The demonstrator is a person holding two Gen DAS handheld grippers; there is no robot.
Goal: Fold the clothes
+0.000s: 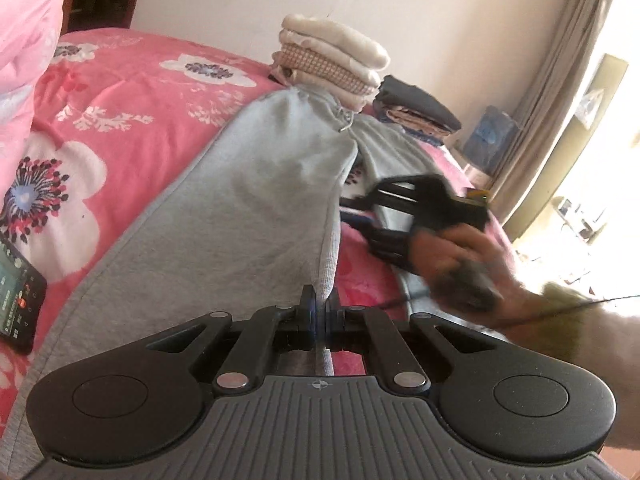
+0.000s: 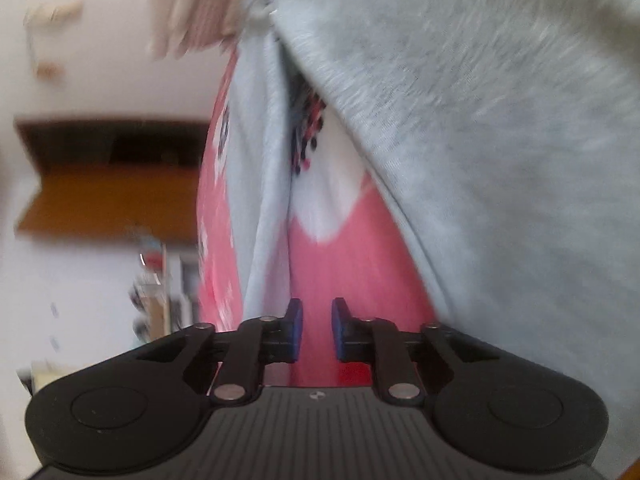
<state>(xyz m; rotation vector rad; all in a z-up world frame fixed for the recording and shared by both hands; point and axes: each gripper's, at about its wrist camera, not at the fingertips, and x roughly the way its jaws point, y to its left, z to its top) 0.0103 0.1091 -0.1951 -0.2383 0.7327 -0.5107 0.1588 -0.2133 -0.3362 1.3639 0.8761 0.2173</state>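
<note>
The bed [image 1: 132, 92], with its pink flowered cover, carries everything here, and the grey sweatpants [image 1: 224, 216] run lengthwise along it, waistband up near the stack of folded cream clothes [image 1: 332, 56] and the two legs trailing down toward the cameras. Beside that cream stack, further from the sweatpants' waist, sits a second folded pile in dark fabric [image 1: 416, 104], and a phone [image 1: 18, 292] lies face up on the cover off the outer side of the nearer leg. That nearer leg rises off the cover to the left gripper [image 1: 320, 312], which is clenched on the hem, cloth pinched tight between its pads. The other leg lies flat on the cover just across a strip of pink from the raised one, and the right gripper [image 2: 316, 328], carried in the person's hand [image 1: 460, 264], is the nearer tool to it. From the right wrist view the jaws stand narrowly parted with only pink cover showing between them; the flat leg's edge [image 2: 268, 200] runs just beside the left-hand pad [image 2: 295, 320], not yet gripped. Looks like the coming move is a sideways shift onto that hem, so both legs can be brought together.
</note>
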